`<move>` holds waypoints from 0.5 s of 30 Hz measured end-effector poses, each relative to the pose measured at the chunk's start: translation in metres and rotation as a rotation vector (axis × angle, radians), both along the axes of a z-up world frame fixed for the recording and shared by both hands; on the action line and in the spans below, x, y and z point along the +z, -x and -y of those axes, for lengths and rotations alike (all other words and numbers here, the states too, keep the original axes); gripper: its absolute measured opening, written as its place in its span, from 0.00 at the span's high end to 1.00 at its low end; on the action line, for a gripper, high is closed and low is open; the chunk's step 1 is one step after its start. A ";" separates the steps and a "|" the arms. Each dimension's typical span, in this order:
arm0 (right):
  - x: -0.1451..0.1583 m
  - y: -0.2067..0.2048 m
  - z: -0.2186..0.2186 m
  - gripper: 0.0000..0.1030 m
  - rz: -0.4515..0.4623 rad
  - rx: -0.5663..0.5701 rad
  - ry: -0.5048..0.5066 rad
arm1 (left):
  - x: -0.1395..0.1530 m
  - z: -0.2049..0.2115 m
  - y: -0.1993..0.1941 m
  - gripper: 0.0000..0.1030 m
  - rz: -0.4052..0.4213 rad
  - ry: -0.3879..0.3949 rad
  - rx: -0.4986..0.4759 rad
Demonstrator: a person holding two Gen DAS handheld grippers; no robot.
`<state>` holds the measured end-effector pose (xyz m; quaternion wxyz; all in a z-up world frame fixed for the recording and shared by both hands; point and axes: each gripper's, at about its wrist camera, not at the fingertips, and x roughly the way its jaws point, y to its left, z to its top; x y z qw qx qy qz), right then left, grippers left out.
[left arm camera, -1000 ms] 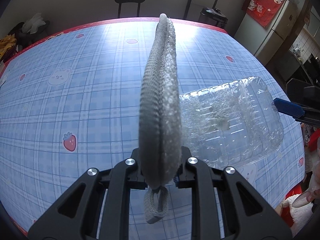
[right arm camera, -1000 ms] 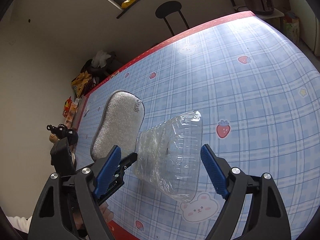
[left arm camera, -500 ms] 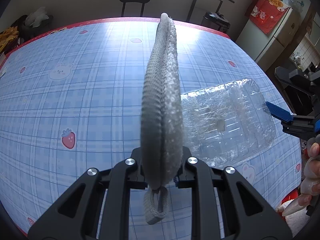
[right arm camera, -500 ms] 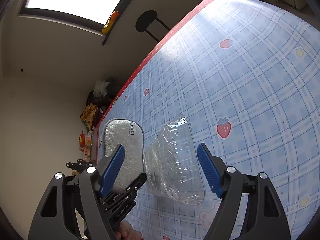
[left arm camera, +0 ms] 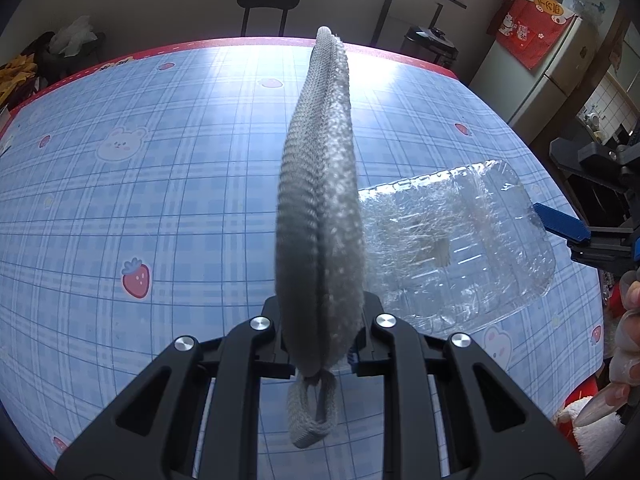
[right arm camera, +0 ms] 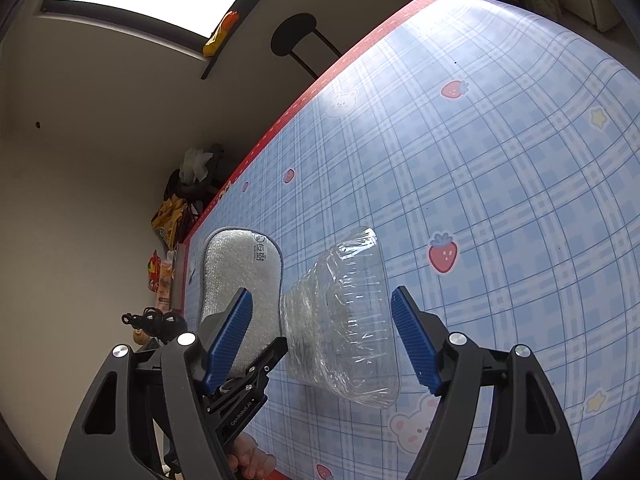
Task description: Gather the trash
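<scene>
My left gripper (left arm camera: pixel 320 344) is shut on a grey sponge pad (left arm camera: pixel 320 216), held on edge above the table; the pad also shows in the right wrist view (right arm camera: pixel 236 272). A clear crumpled plastic bottle (left arm camera: pixel 456 248) lies on the blue checked tablecloth (left arm camera: pixel 160 184) just right of the pad, one end touching it. In the right wrist view the bottle (right arm camera: pixel 344 320) lies between the blue pads of my right gripper (right arm camera: pixel 324 340), which is open and apart from it on both sides. One blue fingertip (left arm camera: pixel 560 226) shows beside the bottle's far end.
The table has a red edge (left arm camera: pixel 192 46). A black stool (left arm camera: pixel 268 4) stands beyond the far side. A fridge with a red cloth (left arm camera: pixel 536 28) is at the right. Bags and snack packets (right arm camera: pixel 172 220) sit off the table's left end.
The right gripper has moved in closer around the bottle and tilted. The left gripper still holds the pad in about the same place against the bottle.
</scene>
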<state>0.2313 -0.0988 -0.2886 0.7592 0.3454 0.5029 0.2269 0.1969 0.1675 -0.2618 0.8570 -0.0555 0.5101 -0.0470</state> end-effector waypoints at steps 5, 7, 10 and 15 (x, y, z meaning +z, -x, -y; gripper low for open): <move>0.013 0.004 -0.006 0.30 0.035 0.025 -0.019 | 0.003 -0.002 0.002 0.80 0.004 -0.001 0.006; 0.019 0.006 -0.010 0.30 0.049 0.037 -0.026 | 0.004 -0.003 0.002 0.80 0.008 -0.006 0.007; 0.027 0.007 -0.015 0.30 0.065 0.047 -0.037 | 0.006 -0.002 0.004 0.80 0.017 -0.025 0.005; 0.034 0.007 -0.019 0.30 0.095 0.067 -0.108 | 0.008 -0.004 0.006 0.80 0.027 -0.029 0.012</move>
